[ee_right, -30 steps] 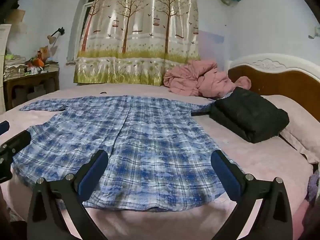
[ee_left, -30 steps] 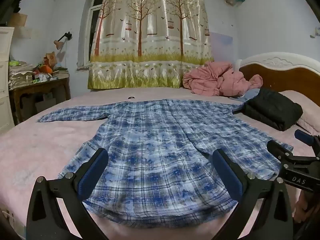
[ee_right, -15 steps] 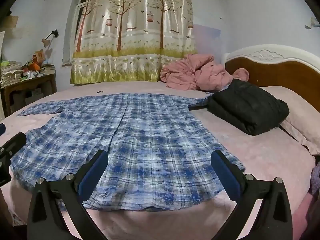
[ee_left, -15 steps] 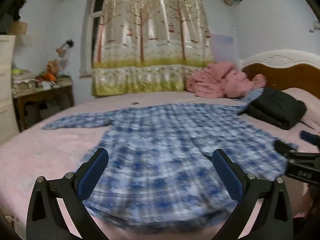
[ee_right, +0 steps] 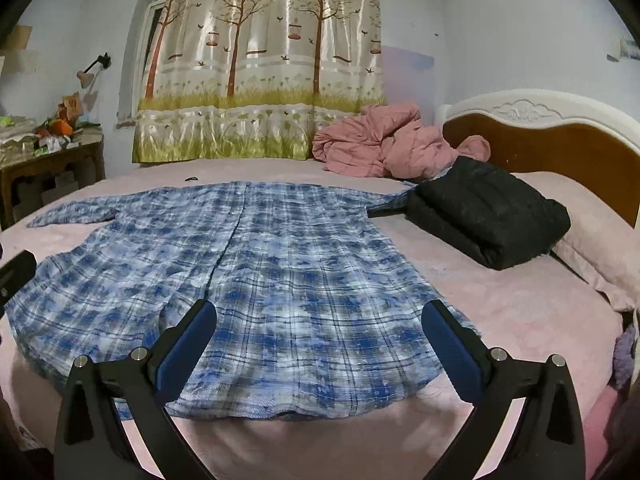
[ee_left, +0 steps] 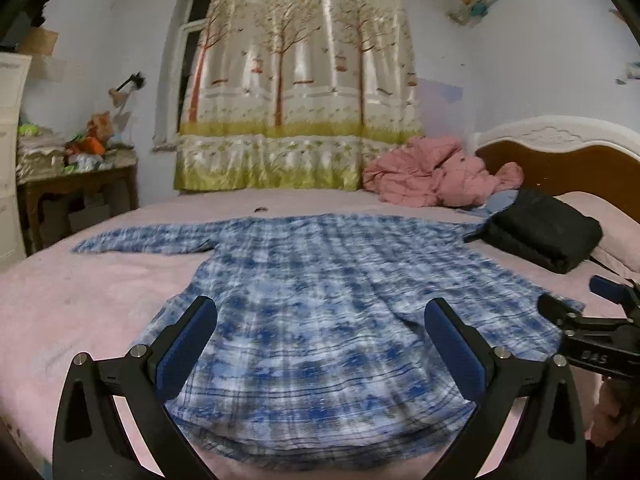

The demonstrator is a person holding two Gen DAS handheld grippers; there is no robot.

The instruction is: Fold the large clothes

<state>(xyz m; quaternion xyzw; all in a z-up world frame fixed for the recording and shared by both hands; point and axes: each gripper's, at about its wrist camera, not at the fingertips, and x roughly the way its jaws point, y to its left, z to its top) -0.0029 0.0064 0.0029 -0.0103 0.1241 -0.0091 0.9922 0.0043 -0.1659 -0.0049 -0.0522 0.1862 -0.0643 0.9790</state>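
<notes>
A large blue and white plaid shirt (ee_left: pixel 320 300) (ee_right: pixel 280 272) lies spread flat on the pink bed, hem nearest me and sleeves stretched out to both sides. My left gripper (ee_left: pixel 320 332) hovers open above the hem, nothing between its blue pads. My right gripper (ee_right: pixel 320 332) also stands open over the hem, further to the right. The right gripper's body (ee_left: pixel 592 336) shows at the right edge of the left wrist view. The shirt's right sleeve end is hidden under a black garment.
A folded black jacket (ee_right: pixel 488 212) rests on a pink pillow (ee_right: pixel 600 248) by the wooden headboard (ee_right: pixel 552 148). A crumpled pink quilt (ee_right: pixel 392 144) lies at the far side. A cluttered wooden side table (ee_left: pixel 72 184) stands at the left. Bare pink bedsheet (ee_left: pixel 80 292) surrounds the shirt.
Both grippers have dropped slightly and tilted, so the room shifts up in the left wrist view and down in the right. The shirt lies as before.
</notes>
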